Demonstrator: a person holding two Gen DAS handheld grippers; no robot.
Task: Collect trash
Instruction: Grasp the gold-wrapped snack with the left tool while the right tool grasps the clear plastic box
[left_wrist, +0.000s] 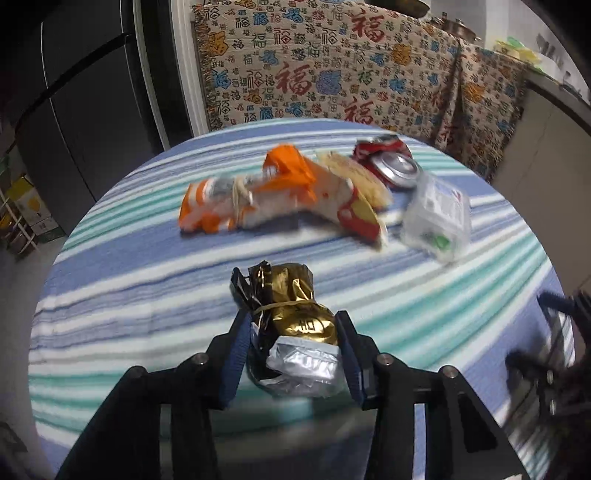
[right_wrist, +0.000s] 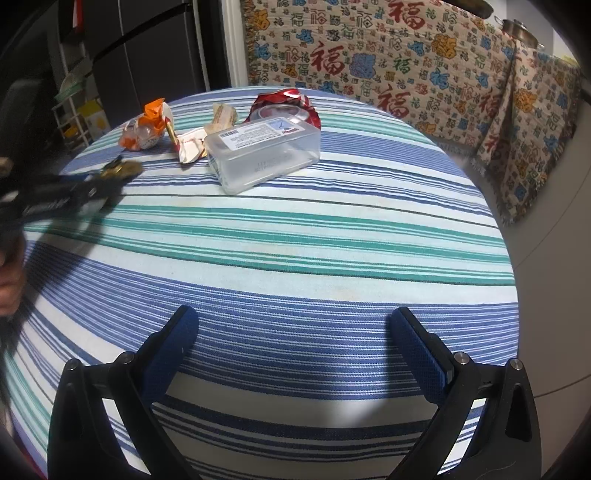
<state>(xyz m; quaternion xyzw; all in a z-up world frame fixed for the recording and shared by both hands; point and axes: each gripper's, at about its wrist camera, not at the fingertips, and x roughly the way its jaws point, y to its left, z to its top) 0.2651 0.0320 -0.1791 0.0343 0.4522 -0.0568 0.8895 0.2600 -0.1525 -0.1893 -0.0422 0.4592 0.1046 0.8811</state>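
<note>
My left gripper (left_wrist: 293, 325) is shut on a gold and silver foil wrapper (left_wrist: 295, 321) and holds it above the striped round table (left_wrist: 122, 295). Beyond it lie an orange snack bag (left_wrist: 236, 195), a red and yellow wrapper (left_wrist: 354, 206), a crushed red can (left_wrist: 388, 158) and a clear plastic box (left_wrist: 439, 218). My right gripper (right_wrist: 293, 332) is open and empty over the near table edge. In the right wrist view the plastic box (right_wrist: 262, 155), the can (right_wrist: 286, 105), the orange bag (right_wrist: 147, 125) and the left gripper with the wrapper (right_wrist: 118, 171) show at the far side and left.
A patterned cloth (left_wrist: 332, 74) covers furniture behind the table. A dark fridge (left_wrist: 85, 92) stands at the left, with a shelf of boxes (left_wrist: 26, 210) beside it. A grey counter (left_wrist: 546, 147) is at the right.
</note>
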